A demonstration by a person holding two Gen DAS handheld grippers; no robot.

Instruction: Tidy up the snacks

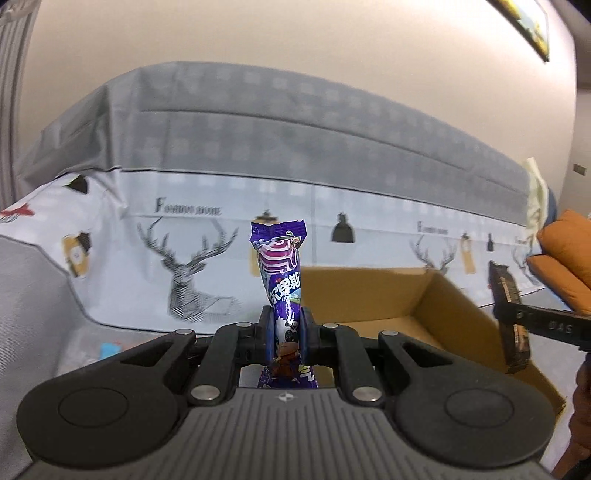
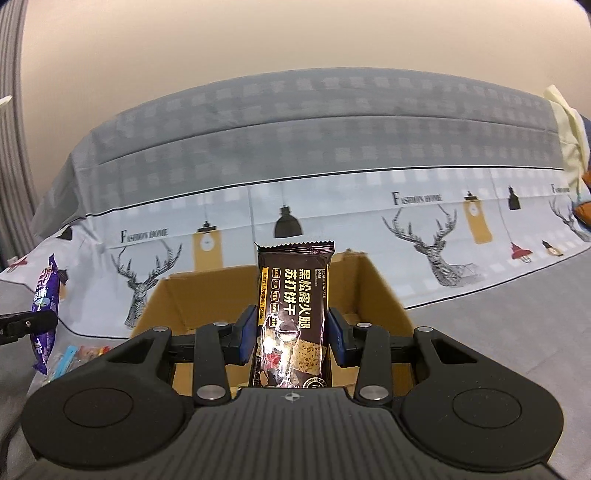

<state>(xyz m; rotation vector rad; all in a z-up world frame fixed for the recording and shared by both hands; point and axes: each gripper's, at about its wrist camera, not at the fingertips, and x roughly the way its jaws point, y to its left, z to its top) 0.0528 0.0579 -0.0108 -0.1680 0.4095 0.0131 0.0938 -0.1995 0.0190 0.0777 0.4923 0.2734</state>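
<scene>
1. You face a plain beige wall point(image 2: 295, 37).
2. Before it stands a sofa draped in a grey checked cover point(image 2: 295, 122) with deer and lamp prints.
3. A framed picture point(image 1: 532, 26) hangs at upper right.
4. Grey curtains point(image 2: 14, 147) hang at left.

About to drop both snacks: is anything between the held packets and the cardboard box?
Nothing visible. The purple packet in the left gripper and the dark cracker packet in the right gripper both face the open cardboard box, flaps up, visible floor bare.
</scene>
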